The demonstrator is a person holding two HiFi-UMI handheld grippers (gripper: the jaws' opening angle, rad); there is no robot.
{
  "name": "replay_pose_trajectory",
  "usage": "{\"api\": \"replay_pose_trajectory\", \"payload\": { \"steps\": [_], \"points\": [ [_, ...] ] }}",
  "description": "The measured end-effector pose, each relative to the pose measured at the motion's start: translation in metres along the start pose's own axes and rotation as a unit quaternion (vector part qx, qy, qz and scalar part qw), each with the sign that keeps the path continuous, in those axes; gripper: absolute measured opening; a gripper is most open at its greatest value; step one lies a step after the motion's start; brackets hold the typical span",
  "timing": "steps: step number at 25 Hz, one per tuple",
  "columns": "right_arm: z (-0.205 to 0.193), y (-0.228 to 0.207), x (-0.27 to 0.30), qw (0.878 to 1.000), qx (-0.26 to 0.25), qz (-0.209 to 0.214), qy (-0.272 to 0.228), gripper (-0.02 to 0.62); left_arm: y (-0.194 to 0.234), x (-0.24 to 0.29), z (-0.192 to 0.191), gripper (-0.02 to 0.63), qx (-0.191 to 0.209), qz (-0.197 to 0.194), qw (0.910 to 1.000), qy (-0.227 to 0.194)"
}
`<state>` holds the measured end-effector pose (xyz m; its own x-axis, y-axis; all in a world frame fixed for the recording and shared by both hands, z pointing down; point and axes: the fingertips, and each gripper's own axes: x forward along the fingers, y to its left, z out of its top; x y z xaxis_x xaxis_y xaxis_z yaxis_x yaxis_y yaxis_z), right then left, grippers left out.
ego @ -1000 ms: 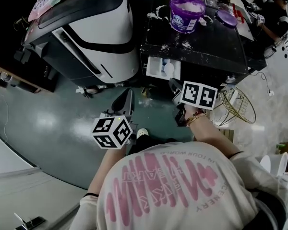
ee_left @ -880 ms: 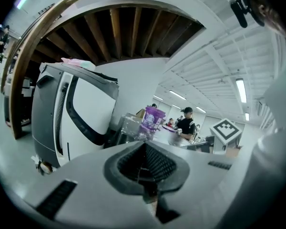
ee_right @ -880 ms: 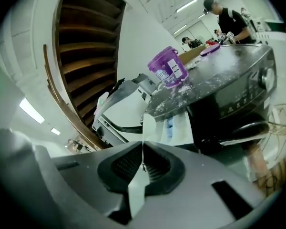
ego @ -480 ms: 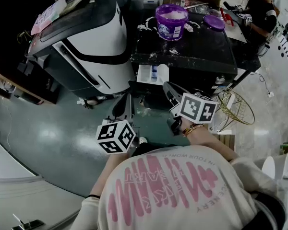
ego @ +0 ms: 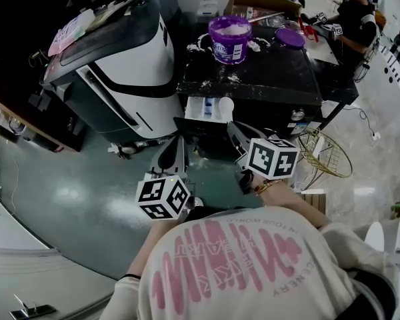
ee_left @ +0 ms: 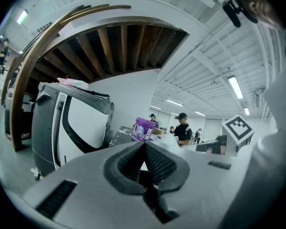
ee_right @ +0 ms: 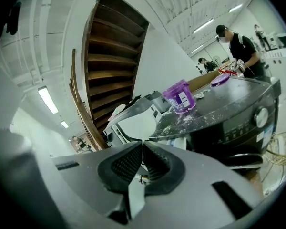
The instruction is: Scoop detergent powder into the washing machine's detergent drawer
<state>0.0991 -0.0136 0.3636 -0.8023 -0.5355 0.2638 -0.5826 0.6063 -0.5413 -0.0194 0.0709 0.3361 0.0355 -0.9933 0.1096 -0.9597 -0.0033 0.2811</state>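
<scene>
The black washing machine has spilled white powder on its top. Its white detergent drawer is pulled out at the front left. A purple tub of powder stands open on the top, also seen in the right gripper view. My right gripper is just in front of the drawer, shut on a thin white strip that looks like the handle of the white scoop. My left gripper hangs over the floor to the left of the drawer, shut and empty.
A white and black appliance stands close to the left of the washing machine. The tub's purple lid lies on the top. A gold wire basket sits on the floor at the right. A person works at a far table.
The head view has swung, so the washing machine sits lower and further left in the picture. Both grippers stay shut and hold about the same place in front of the drawer.
</scene>
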Motion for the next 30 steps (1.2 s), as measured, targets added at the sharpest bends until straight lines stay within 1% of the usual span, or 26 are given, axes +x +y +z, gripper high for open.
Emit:
{"api": "replay_pose_trajectory", "payload": {
  "steps": [2, 6, 12, 21, 25, 30],
  "points": [
    [-0.004, -0.002, -0.006, 1.000, -0.001, -0.002, 0.003, 0.006, -0.004, -0.004, -0.004, 0.002, 0.003, 0.001, 1.0000, 0.001],
    [-0.016, -0.006, -0.019, 1.000, -0.010, -0.006, 0.015, 0.006, -0.011, -0.014, -0.015, 0.002, -0.005, 0.006, 1.0000, 0.004],
    [-0.031, -0.016, -0.033, 0.999, -0.016, -0.017, 0.031, 0.006, -0.020, -0.028, -0.034, 0.002, -0.017, 0.011, 0.9996, 0.020],
    [-0.047, -0.016, -0.041, 0.999, -0.020, -0.015, 0.046, 0.006, -0.023, -0.041, -0.042, 0.000, -0.011, 0.019, 0.9994, 0.028],
    [-0.049, -0.016, -0.045, 0.999, -0.023, -0.013, 0.044, 0.006, -0.023, -0.042, -0.045, 0.002, -0.017, 0.021, 0.9992, 0.029],
    [-0.051, -0.027, -0.050, 0.999, -0.023, -0.022, 0.044, 0.006, -0.028, -0.040, -0.055, 0.002, -0.025, 0.018, 0.9989, 0.035]
  ]
}}
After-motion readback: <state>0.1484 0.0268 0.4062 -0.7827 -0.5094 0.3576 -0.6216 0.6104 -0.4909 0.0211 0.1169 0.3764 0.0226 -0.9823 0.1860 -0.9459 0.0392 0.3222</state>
